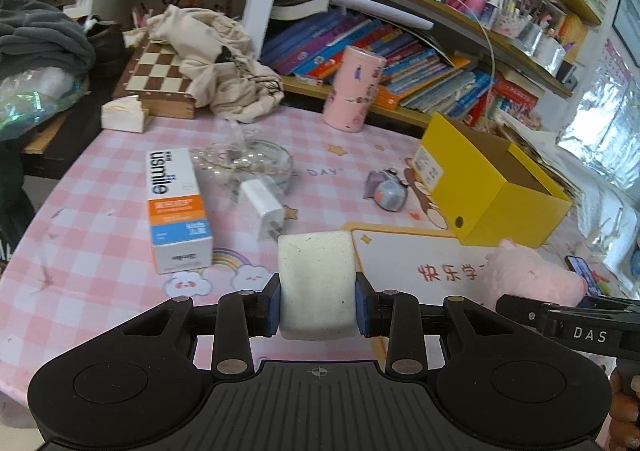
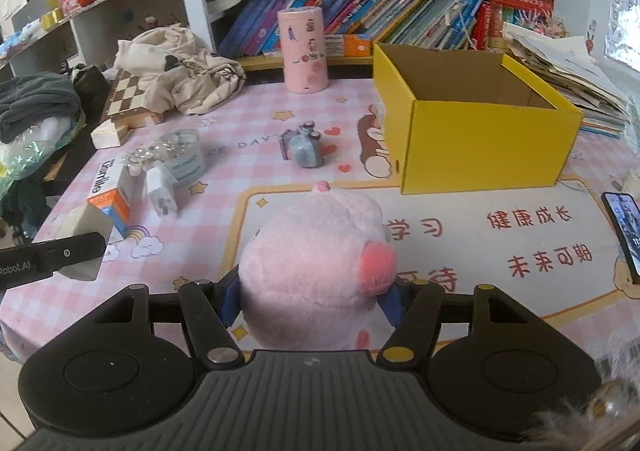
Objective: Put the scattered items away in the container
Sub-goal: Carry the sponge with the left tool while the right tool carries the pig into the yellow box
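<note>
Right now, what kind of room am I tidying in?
Probably a child's study corner at home: a shelf of colourful children's books, a pink checked cartoon desk mat and a folding wooden chessboard beside the open yellow cardboard box.

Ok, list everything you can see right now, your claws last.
yellow box: 1, yellow, open, table's far right
white block: 1, off-white, in left claw
plush pig: 1, pink, in right claw
toothpaste box: 1, white, orange and blue, table left
charger: 1, white, beside toothpaste box
glass dish: 1, clear, pearl beads around it
toy camera: 1, grey-blue, table centre
pink canister: 1, by bookshelf
left claw: shut on block
right claw: shut on pig
</note>
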{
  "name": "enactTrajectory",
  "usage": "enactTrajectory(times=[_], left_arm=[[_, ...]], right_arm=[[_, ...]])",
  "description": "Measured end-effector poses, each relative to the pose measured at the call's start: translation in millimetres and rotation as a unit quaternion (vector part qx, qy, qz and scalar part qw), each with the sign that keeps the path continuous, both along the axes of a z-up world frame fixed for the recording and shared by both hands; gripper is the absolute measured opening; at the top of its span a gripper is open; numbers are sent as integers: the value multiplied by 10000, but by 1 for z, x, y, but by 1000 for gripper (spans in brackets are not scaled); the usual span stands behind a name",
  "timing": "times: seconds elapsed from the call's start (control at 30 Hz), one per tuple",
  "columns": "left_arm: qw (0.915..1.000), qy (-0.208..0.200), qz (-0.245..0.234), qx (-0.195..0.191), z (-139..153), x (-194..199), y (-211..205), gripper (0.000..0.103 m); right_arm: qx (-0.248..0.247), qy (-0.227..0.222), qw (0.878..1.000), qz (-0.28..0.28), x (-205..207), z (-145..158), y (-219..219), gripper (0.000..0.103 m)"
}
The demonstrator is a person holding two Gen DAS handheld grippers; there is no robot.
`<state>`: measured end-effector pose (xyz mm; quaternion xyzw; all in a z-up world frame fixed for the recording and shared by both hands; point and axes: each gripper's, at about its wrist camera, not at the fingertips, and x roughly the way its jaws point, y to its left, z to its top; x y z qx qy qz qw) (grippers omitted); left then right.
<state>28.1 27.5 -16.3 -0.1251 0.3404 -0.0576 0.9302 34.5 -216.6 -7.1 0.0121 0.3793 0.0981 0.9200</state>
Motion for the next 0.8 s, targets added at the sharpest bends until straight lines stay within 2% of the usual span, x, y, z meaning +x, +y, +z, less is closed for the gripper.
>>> enactTrajectory(times=[0.8], left_arm=[[9970,184,-726,179,-7,53,-81,33]], right_arm=[[114,113,9977,-655,24,-10,-78,63]])
